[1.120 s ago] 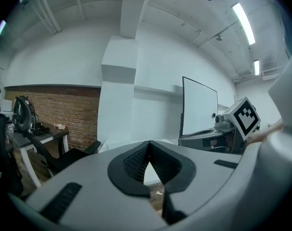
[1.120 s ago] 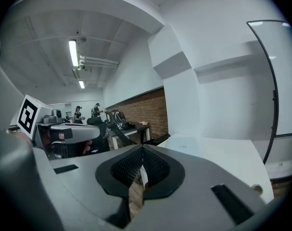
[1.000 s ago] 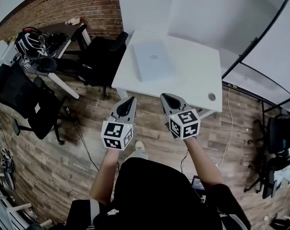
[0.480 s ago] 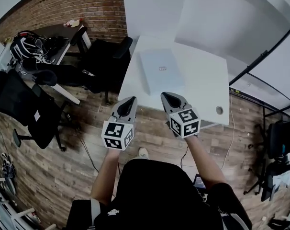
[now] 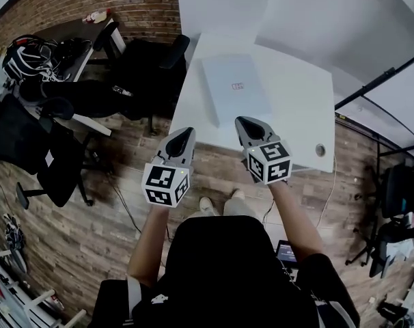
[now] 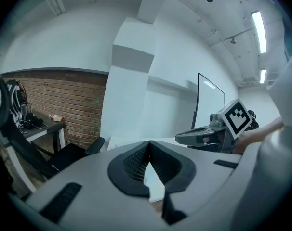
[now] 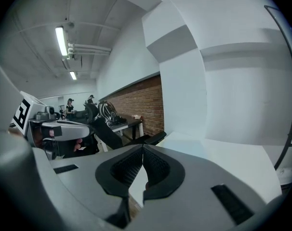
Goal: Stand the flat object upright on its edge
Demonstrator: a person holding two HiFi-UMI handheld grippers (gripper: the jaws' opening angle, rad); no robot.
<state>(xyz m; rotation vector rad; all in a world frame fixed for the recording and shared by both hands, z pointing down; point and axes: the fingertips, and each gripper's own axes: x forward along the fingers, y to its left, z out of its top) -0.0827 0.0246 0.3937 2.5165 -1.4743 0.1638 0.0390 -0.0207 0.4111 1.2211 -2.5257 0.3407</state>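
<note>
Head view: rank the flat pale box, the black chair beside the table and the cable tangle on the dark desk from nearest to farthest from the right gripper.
1. Flat pale box, on the table just ahead of the right gripper.
2. Black chair, left of the table.
3. Cable tangle, far left.

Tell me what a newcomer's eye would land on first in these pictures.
The left gripper and right gripper, each carrying a marker cube, are held side by side at the near edge of the white table, fingers shut and empty. Just beyond them, a flat pale-blue box lies on the table, untouched.
</note>
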